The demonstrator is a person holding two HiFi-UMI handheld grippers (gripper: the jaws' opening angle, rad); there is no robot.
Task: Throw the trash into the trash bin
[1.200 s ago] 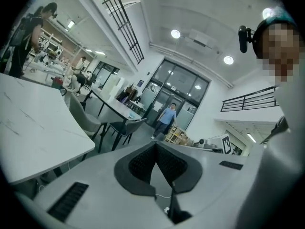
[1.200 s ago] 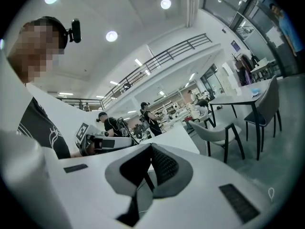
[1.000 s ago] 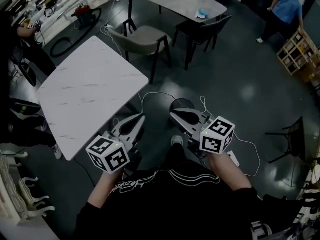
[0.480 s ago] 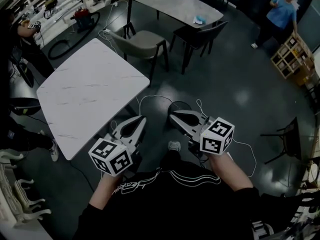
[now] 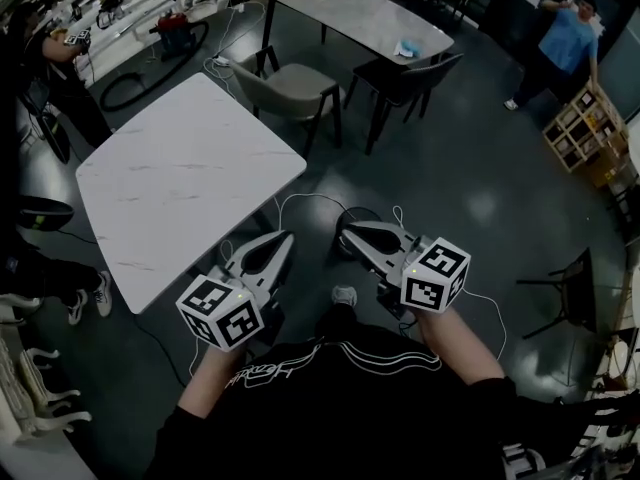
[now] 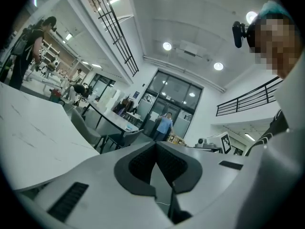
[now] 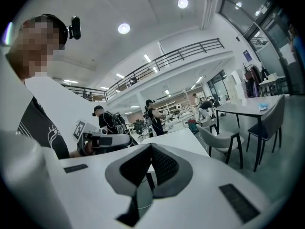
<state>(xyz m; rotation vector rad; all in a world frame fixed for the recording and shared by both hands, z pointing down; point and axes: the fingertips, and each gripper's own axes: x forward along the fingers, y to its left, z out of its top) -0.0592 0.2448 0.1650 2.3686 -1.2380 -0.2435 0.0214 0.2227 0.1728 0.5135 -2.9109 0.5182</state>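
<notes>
While the person stands beside the white marbled square table, the left gripper and the right gripper point forward at waist height, each with its jaws pressed together on nothing. No trash lies within reach. The likeliest piece is a small pale-blue crumpled thing near the right-hand corner of the long grey table, well apart from both grippers and too small to tell paper from cloth. It would probably be light and soft, squashing under the pads, so a pinch across its bunched middle seems best. A round dark container on the floor just past the right gripper may be the trash bin — that cannot be confirmed.
</notes>
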